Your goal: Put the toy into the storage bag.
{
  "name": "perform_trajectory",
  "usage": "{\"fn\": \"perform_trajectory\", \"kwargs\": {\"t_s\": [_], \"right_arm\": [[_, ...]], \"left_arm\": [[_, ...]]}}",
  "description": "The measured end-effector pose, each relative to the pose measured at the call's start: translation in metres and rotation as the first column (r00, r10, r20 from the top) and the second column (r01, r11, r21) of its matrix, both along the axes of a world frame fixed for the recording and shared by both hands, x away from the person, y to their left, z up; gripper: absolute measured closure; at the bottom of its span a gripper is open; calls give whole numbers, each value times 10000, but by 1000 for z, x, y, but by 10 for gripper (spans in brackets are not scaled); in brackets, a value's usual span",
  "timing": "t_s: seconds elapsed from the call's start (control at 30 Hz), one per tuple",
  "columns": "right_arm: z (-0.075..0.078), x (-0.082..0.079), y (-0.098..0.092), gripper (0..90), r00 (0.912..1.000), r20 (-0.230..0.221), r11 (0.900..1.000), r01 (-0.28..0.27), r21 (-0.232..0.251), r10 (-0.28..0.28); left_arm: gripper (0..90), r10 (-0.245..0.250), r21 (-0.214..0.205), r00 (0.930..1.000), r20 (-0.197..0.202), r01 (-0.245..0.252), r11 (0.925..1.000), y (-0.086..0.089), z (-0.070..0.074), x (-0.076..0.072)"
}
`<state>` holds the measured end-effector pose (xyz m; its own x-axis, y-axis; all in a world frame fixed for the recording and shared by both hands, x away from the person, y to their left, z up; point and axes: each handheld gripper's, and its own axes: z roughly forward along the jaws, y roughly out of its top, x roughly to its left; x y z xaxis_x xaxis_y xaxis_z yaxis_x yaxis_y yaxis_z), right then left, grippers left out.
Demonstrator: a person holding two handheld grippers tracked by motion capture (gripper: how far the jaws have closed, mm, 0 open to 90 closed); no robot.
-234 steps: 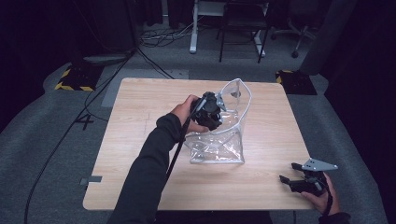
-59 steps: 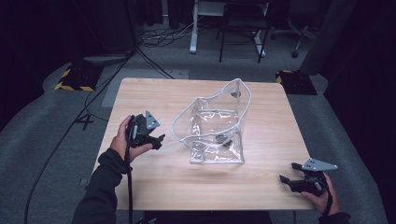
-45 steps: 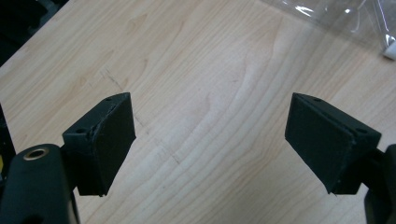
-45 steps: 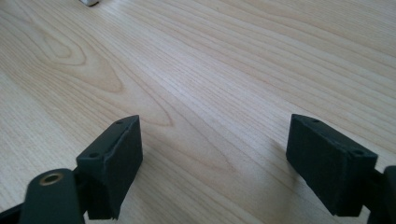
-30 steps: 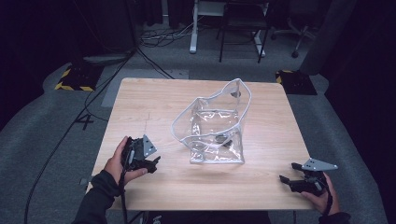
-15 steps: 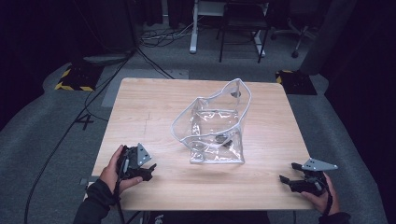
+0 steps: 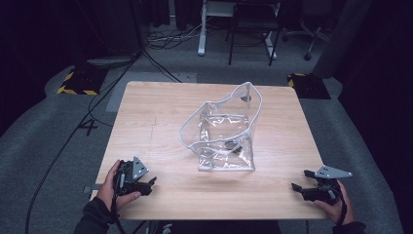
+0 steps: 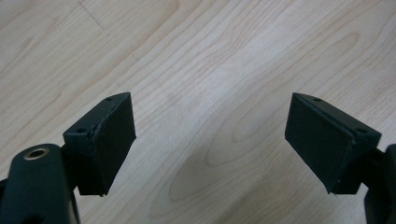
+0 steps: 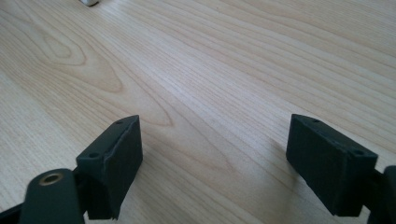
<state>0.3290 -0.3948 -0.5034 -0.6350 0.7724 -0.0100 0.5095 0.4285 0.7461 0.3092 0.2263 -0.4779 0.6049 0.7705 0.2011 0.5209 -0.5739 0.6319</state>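
Clear plastic is catching the light in the middle of the pale wooden table [image 7: 146, 112]: a see-through soft pouch with a grey-white rim [image 7: 221, 129] is standing there with its mouth gaping wide, leaning a little toward the far right corner. Something small and dark [image 7: 233, 145] is lying inside it near the bottom, though I cannot make out what it is from here.

The left gripper [image 7: 146, 184] is sitting at the near left corner of the table in the person's hand, and the left gripper view is showing its two black jaws spread wide with nothing but bare wood grain between them. The right gripper [image 7: 301, 188] is resting at the near right corner, and it too is standing released and empty over plain tabletop. Both are well apart from the pouch, neither one touching it.

To my eye the loading part is looking finished: the small item is in the bag and both tools are parked at the near edge. What could still be left is closing that open rim, since the mouth is yawning wide.
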Motion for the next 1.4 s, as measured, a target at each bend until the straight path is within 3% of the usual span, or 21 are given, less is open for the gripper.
{"fn": "perform_trajectory", "kwargs": {"t_s": [0.13,0.23,0.4,0.5,0.57,0.63,0.7,0.73,0.93,1.4], "right_arm": [[0,0,0,186,10000,-8,10000,7,4,-7],[0,0,0,187,10000,-14,10000,12,3,-12],[0,0,0,186,10000,-7,10000,9,-4,-9],[0,0,0,186,10000,-14,10000,16,1,-16],[0,0,0,186,10000,-16,10000,15,5,-15],[0,0,0,187,10000,-4,10000,5,-5,-5],[0,0,0,186,10000,-6,10000,8,-3,-8],[0,0,0,186,10000,-11,10000,3,0,-3],[0,0,0,186,10000,-13,10000,-6,6,6],[0,0,0,187,10000,-10,10000,0,8,0]], "left_arm": [[166,261,-540,9995,-166,-269,9982,9,-6,-4],[167,389,-514,9992,-86,-393,9979,14,-7,-6],[167,615,-807,9979,-192,-629,9948,22,-11,-9],[167,828,-1326,9957,-415,-876,9873,32,-17,-10],[169,868,-1336,9951,-480,-925,9867,35,-18,-10],[168,1098,-1523,9925,-532,-1168,9814,40,-23,-10],[164,1269,-1966,9890,-761,-1397,9705,47,-25,-10],[172,1625,-2129,9824,-924,-1789,9606,50,-26,-9],[166,1875,-2162,9781,-903,-2030,9550,51,-26,-10],[163,1901,-2177,9781,-851,-2045,9544,50,-27,-10]]}}
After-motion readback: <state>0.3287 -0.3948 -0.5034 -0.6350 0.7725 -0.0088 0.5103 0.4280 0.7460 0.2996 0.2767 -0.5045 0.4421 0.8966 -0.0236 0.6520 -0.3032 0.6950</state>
